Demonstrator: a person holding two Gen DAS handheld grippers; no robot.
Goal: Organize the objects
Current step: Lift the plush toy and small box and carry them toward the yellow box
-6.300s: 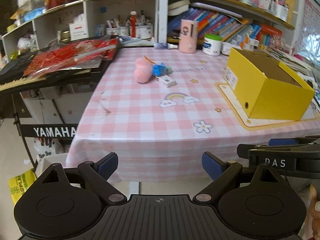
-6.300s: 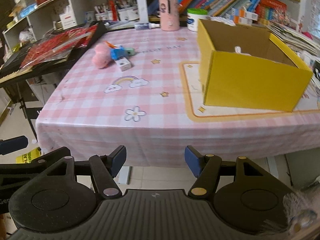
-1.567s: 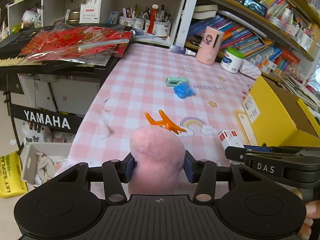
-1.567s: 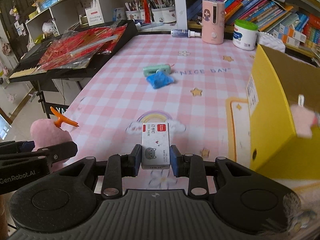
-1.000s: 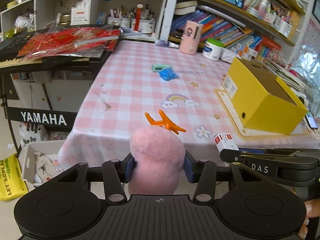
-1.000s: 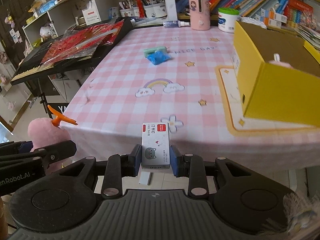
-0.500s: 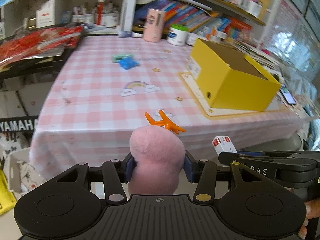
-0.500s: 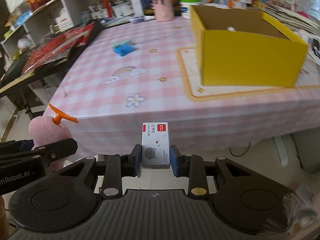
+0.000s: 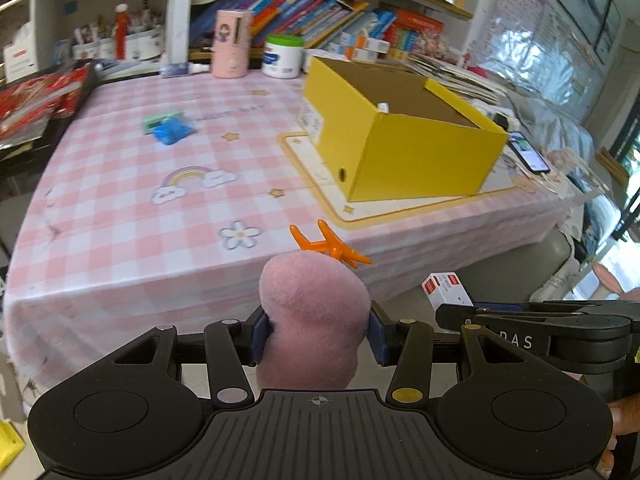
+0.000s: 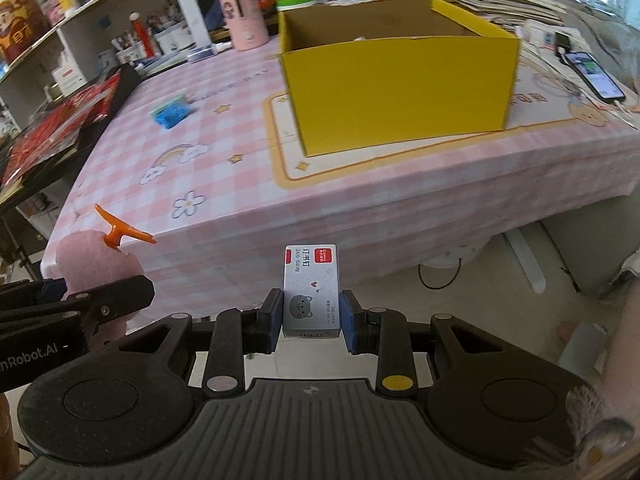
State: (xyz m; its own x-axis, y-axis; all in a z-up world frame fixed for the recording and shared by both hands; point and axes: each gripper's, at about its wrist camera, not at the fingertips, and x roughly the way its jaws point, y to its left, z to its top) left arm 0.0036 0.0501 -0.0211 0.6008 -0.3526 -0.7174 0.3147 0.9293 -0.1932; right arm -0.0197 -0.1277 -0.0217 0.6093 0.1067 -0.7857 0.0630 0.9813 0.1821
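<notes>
Both my tongs loaded, held off the near edge of the surface [image 9: 120,216].
Left tongs [image 9: 316,334] clamp the pink plush toy [image 9: 314,316], its lower part hidden; right tongs [image 10: 311,316] clamp the small staple box [image 10: 311,292]; yellow box [image 10: 400,76] far right, contents hard to make out.

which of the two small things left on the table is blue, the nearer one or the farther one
The nearer one: the blue thing lies in front, while the thing touching it behind, toward the shelves, is the green one.
</notes>
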